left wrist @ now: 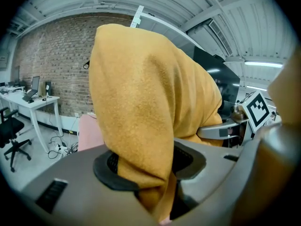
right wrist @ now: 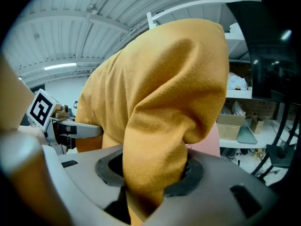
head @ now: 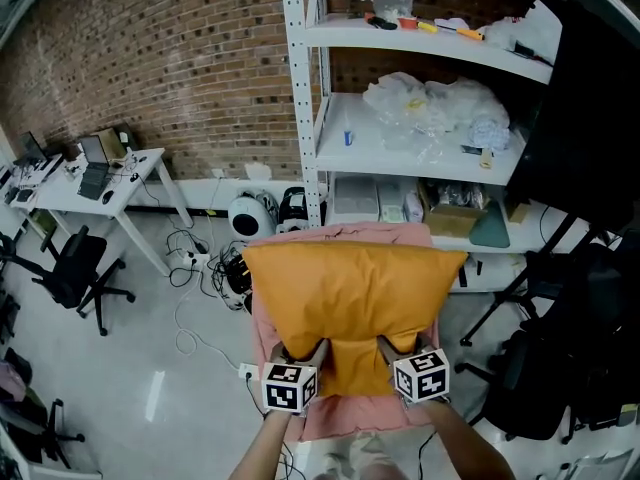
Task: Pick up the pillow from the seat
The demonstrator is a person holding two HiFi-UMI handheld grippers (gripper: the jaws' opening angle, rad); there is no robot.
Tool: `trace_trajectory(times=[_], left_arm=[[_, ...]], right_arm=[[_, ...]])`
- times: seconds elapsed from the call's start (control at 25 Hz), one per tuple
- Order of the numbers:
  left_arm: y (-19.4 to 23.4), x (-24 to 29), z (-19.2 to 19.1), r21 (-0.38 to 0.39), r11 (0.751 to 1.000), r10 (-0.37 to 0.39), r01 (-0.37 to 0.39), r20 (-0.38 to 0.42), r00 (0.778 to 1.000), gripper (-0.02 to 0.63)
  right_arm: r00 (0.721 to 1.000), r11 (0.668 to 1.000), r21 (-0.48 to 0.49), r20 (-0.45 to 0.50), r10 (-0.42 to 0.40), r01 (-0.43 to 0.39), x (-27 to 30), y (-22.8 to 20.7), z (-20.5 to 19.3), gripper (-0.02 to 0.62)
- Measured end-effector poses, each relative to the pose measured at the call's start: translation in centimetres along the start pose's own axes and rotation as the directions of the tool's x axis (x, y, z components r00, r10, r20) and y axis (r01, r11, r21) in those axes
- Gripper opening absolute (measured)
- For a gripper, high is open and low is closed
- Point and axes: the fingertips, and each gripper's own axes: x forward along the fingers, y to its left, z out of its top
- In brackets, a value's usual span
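Lift step in hand: left gripper (head: 300, 353) and right gripper (head: 394, 350) jaws grasp the mustard-yellow fleece pillow (head: 350, 293) above the pink padded seat (head: 345, 416); next, in my judgement, raise it clear.

Head cam top-down, tool cams close, share pillow (head: 350, 288)

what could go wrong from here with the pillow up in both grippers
1. The left gripper and right gripper pinch only folds at the near edge of the pillow; its bulk hangs beyond them and might slip free.
2. The pillow fills both gripper views, so swinging it forward might bump the shelf unit behind the pink seat.
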Motion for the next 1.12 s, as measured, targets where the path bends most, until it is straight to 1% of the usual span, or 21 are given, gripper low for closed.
trace_trajectory(times=[0.2,0.76,1.12], left_arm=[[-0.5,-2.3,0.9,0.015,1.000,0.002,-0.003,0.044,0.999,0.196],[-2.3,-10.0,2.9,0.066,0.998,0.006,-0.015,0.126,0.992,0.196],[-3.3,-13.1,4.2,0.103,0.995,-0.004,-0.015,0.178,0.984,0.198]], right_arm=[[0.999,1.000,-0.009,0.040,-0.012,0.013,-1.8,1.4,1.0,0.178],[0.991,0.999,-0.027,0.128,-0.022,0.025,-7.7,6.4,2.6,0.183],[0.982,0.999,-0.030,0.187,-0.037,0.043,-10.6,8.2,3.6,0.186]])
